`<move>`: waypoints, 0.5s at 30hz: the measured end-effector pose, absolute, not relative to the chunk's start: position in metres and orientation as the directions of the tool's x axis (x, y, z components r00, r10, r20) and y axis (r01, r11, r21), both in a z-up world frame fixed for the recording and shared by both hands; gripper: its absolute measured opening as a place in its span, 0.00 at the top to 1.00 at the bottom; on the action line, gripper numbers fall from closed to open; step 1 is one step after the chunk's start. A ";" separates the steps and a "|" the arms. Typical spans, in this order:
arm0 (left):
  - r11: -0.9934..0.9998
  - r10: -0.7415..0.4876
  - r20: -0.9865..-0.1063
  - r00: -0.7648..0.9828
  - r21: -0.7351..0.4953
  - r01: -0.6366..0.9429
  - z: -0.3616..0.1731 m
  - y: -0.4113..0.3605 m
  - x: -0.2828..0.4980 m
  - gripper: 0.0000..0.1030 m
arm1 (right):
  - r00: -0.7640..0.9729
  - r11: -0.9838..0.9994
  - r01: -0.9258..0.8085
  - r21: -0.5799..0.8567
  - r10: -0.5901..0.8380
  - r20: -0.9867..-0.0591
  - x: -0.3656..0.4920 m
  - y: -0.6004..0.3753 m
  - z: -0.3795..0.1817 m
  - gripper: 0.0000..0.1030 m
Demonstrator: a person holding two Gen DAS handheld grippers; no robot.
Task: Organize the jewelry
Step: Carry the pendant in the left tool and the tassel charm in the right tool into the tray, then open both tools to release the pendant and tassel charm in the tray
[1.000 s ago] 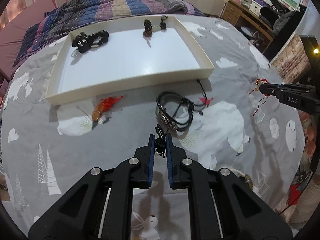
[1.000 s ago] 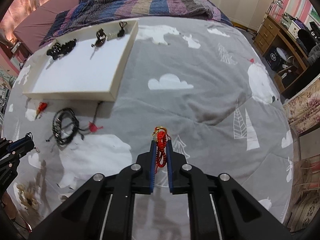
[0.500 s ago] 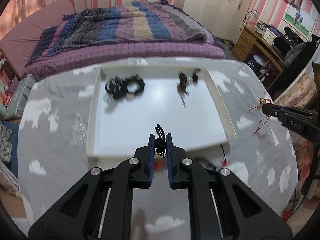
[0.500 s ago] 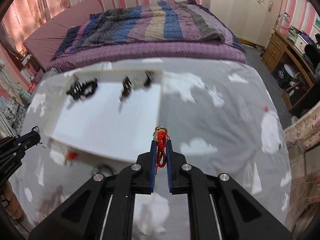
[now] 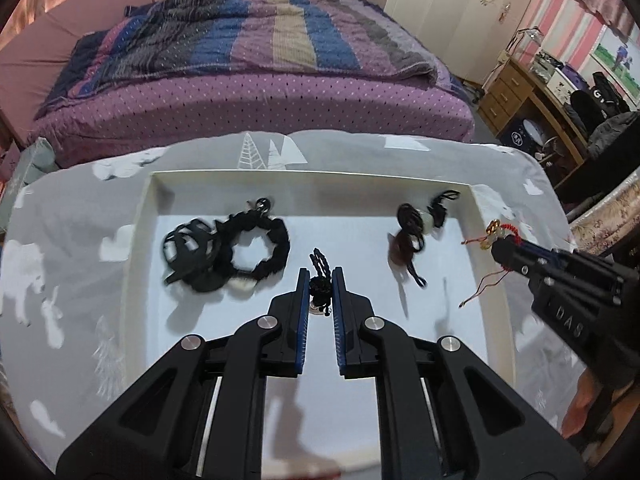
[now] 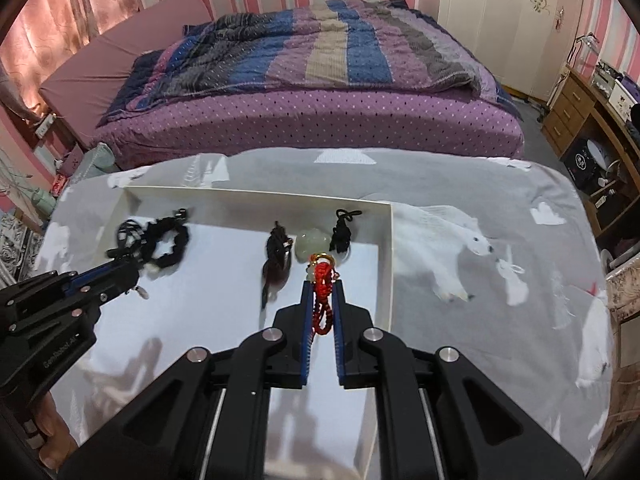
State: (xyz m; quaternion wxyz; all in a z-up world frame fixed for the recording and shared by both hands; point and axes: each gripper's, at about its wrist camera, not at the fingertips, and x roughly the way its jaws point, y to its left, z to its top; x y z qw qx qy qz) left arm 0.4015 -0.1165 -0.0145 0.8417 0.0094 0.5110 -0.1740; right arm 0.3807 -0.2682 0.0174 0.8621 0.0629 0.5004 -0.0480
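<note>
A white tray [image 5: 132,272] lies on the grey printed cloth; it also shows in the right wrist view [image 6: 384,264]. My left gripper [image 5: 321,276] is shut on a black beaded cord [image 5: 320,280] and holds it above the tray's middle. My right gripper [image 6: 322,292] is shut on a red knotted cord [image 6: 323,300] with a gold ring, above the tray's right part. In the tray lie black bracelets [image 5: 228,252] at the left and a dark cord with a pale jade pendant [image 5: 416,228] at the right.
A bed with a striped quilt [image 5: 248,48] stands beyond the table. A wooden desk [image 5: 532,92] is at the far right. The grey cloth [image 6: 480,240] stretches right of the tray.
Both grippers moved forward from over the cloth to above the tray, each still holding its cord. The loose jewelry on the cloth has passed out of view.
</note>
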 end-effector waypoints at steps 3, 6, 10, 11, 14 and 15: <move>0.934 -0.297 -0.866 0.403 -0.175 0.312 -0.027 -0.126 0.413 0.91 | 0.489 0.987 0.152 0.055 -0.027 -0.872 0.391 -0.271 0.003 0.91; 0.934 -0.292 -0.866 0.405 -0.166 0.316 -0.037 -0.134 0.422 0.91 | 0.504 0.987 0.142 0.075 -0.007 -0.864 0.398 -0.274 -0.007 0.91; 0.939 -0.274 -0.877 0.395 -0.156 0.305 -0.051 -0.137 0.433 0.91 | 0.485 0.985 0.149 0.084 0.001 -0.874 0.405 -0.277 -0.025 0.91; 0.940 -0.271 -0.879 0.393 -0.154 0.304 -0.054 -0.136 0.436 0.91 | 0.480 0.986 0.149 0.080 -0.001 -0.877 0.407 -0.277 -0.028 0.91; 0.944 -0.249 -0.883 0.399 -0.129 0.302 -0.060 -0.140 0.439 0.90 | 0.463 0.987 0.155 0.052 -0.026 -0.886 0.411 -0.275 -0.038 0.91; 0.945 -0.247 -0.883 0.398 -0.128 0.302 -0.060 -0.140 0.440 0.88 | 0.462 0.986 0.158 0.054 -0.026 -0.886 0.412 -0.275 -0.039 0.91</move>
